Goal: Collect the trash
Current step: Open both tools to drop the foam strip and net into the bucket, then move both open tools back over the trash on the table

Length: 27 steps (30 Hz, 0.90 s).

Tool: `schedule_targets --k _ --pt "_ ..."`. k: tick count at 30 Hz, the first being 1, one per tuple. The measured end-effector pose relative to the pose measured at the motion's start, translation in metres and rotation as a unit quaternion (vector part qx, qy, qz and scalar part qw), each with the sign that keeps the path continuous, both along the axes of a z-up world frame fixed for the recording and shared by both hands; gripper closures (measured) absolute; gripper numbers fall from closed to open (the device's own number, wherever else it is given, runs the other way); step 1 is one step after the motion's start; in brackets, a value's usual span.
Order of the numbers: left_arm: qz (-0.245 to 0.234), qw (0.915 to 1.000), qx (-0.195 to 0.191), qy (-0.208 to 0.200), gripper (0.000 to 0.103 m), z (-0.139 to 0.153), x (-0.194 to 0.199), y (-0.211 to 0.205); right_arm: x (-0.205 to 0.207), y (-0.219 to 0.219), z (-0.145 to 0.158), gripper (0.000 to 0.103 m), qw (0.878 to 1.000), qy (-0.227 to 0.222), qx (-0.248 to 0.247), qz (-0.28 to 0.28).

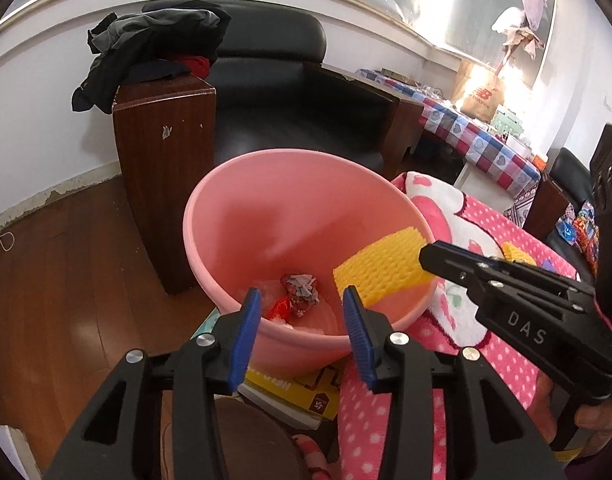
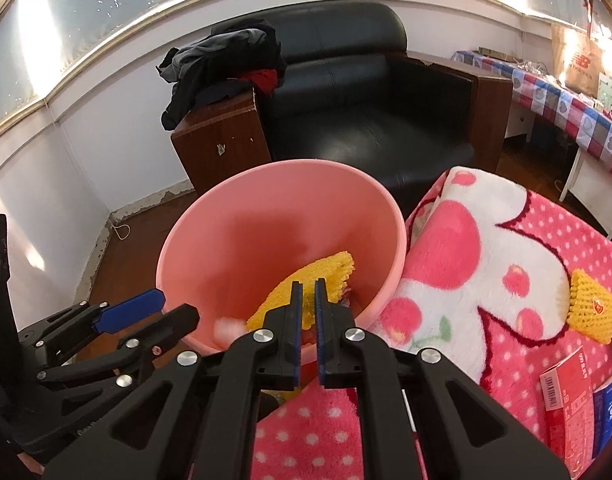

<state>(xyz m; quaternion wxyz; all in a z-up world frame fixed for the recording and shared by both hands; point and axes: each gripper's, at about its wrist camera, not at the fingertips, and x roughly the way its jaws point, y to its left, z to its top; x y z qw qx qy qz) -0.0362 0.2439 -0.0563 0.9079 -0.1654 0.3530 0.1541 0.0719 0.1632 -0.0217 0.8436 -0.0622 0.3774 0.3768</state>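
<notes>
The yellow foam-net sleeve hangs inside the round pink plastic basin, against its right inner wall, pinched at its near end between the blue pads of the right hand-held gripper, which reaches in over the basin's near rim; from the left wrist view the sleeve lies just right of and beyond the left hand-held gripper. Crumpled wrappers, one red and one grey-patterned, sit at the bottom of the basin, directly ahead of the left gripper's open gap. A second yellow foam net lies on the pink polka-dot fleece blanket to the right, well apart from both grippers, near a red carton and a blue box at the edge. The basin rests beside the blanket, partly on a yellow-covered book. Beyond stand a black leather armchair with dark wooden side panels, a heap of dark clothes on its left panel, a brown wooden floor, white walls, and a tabletop with a red-and-blue chequered cloth carrying a brown paper bag. The left hand-held gripper stands wide apart with nothing between its pads, poised at the basin's near rim; the right one is nearly closed, gripping the sleeve.
</notes>
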Motion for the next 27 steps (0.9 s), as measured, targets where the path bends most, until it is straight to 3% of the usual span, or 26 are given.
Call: schedule_targets --k 8,14,27 --pt "0.002 1.0000 0.001 -0.006 0.061 0.005 -0.004 -0.001 0.001 -0.001 -0.001 0.095 1.000 0.005 0.004 0.004" --pt "0.000 1.0000 0.004 -0.009 0.061 0.008 -0.006 -0.002 -0.001 -0.004 0.003 0.080 1.000 0.006 0.016 0.003" --pt "-0.015 0.9997 0.007 -0.017 0.061 0.018 -0.010 -0.019 -0.018 -0.037 0.017 0.080 0.999 -0.014 0.026 -0.016"
